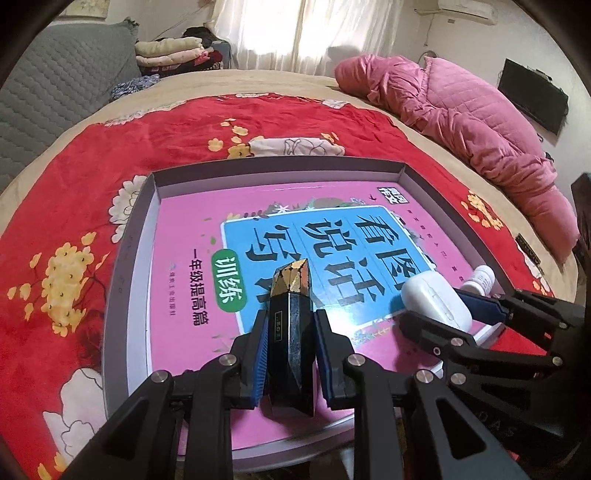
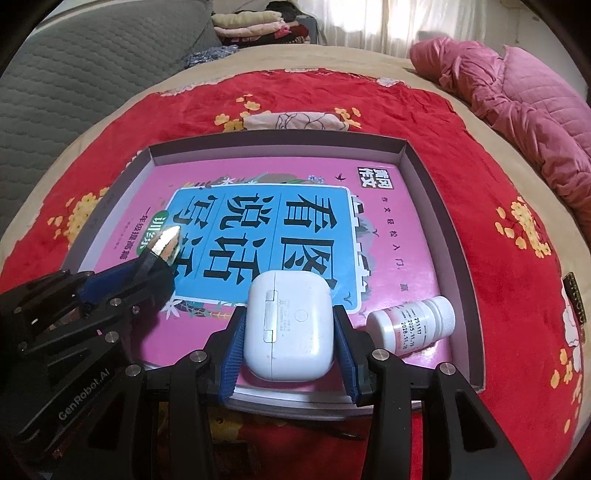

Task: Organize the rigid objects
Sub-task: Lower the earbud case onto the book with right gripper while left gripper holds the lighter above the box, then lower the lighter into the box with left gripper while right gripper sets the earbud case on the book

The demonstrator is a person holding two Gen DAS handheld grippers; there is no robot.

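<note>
A shallow cardboard tray (image 2: pixel 439 206) is lying on the red floral blanket (image 1: pixel 74 192), a glossy pink book (image 2: pixel 221 177) inside. The right gripper (image 2: pixel 290 325) is clasping a smooth white earbud case (image 2: pixel 290 317) (pill bottle (image 2: pixel 413 325) beside); the left gripper (image 1: pixel 290 354) is clamping a faceted black-and-gold tube (image 1: pixel 291 325).

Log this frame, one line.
left gripper: shut on black-gold lipstick | right gripper: shut on earbud case | pill bottle: lying on book, in box

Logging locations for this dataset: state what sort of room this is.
Most likely a home bedroom: a bed under a red floral blanket, a pink quilt heaped on it, folded clothes stacked behind, curtained window.
</note>
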